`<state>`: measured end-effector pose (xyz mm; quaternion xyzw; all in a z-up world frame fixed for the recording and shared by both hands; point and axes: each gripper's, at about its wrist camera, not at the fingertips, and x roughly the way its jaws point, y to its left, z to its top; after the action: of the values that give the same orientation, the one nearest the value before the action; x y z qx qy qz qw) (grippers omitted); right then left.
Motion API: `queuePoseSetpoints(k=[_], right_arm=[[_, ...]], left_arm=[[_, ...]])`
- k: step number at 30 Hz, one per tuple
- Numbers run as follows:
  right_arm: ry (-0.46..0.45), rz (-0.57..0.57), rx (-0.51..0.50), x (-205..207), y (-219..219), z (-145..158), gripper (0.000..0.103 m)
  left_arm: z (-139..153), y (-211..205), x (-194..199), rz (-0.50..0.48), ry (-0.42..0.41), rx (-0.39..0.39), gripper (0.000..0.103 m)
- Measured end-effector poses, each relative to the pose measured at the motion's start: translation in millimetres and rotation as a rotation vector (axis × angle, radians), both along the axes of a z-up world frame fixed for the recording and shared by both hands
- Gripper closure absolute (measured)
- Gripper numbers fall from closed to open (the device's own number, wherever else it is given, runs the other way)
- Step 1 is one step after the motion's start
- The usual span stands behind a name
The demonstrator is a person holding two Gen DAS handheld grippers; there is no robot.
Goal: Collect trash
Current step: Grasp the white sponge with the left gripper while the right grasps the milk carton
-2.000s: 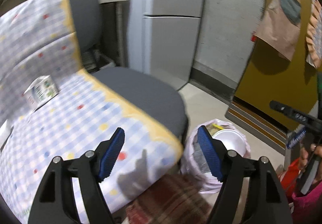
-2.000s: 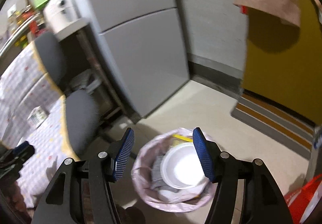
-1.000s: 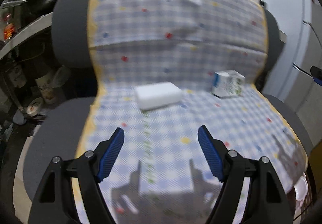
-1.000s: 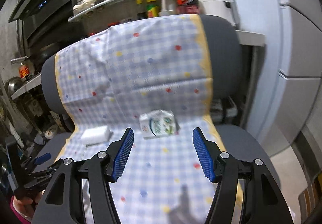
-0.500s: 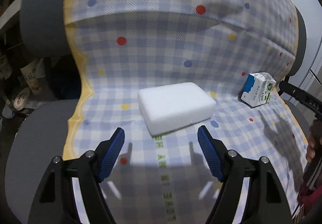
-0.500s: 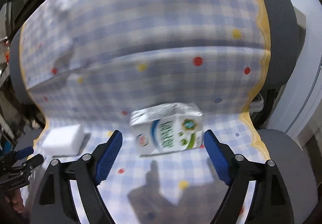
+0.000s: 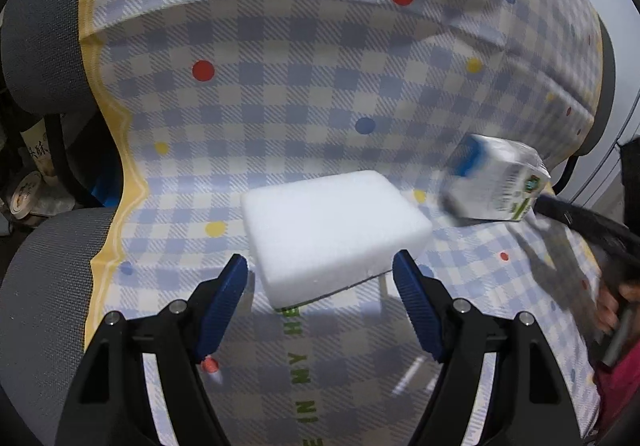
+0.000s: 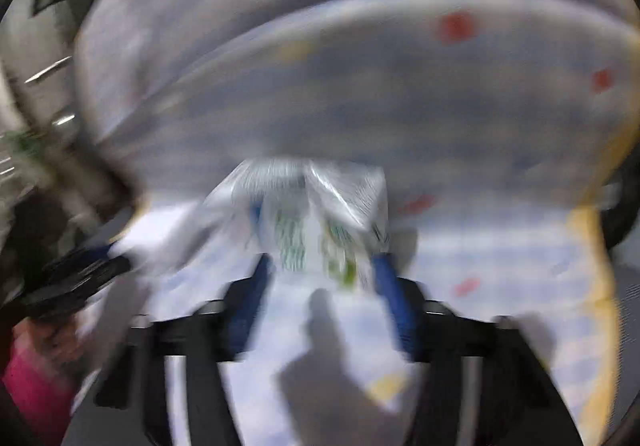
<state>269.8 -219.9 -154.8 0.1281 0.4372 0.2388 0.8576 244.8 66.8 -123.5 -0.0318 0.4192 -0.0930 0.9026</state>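
Observation:
A white foam block lies on the checked cloth of the chair seat. My left gripper is open just in front of it, one blue finger at each near corner, not touching. To the right, a small white, blue and green milk carton looks blurred. In the blurred right wrist view the carton sits between the blue fingers of my right gripper. Its jaws are closing, and the pads appear to meet the carton's sides.
The checked cover runs up the chair back, with grey upholstery bare at the left. Cups and clutter sit low on the left. A hand in a pink sleeve holds the right gripper at the seat's right edge.
Both grippers swung from the bin to the chair and sank toward the seat. The left neared the foam block; the right opened wide, then narrowed around the carton.

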Motion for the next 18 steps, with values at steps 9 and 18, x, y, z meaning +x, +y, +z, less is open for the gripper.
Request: queuePoseSetpoints(k=[9, 18], right_arm=[[-0.171, -0.003, -0.178, -23, 23, 26, 0.017], [-0.160, -0.081, -0.108, -6, 13, 21, 0.017]], left_arm=[[-3, -11, 4, -0.019, 0.010, -0.007, 0.029], [-16, -39, 26, -0.067, 0.031, 0.036, 0.066]])
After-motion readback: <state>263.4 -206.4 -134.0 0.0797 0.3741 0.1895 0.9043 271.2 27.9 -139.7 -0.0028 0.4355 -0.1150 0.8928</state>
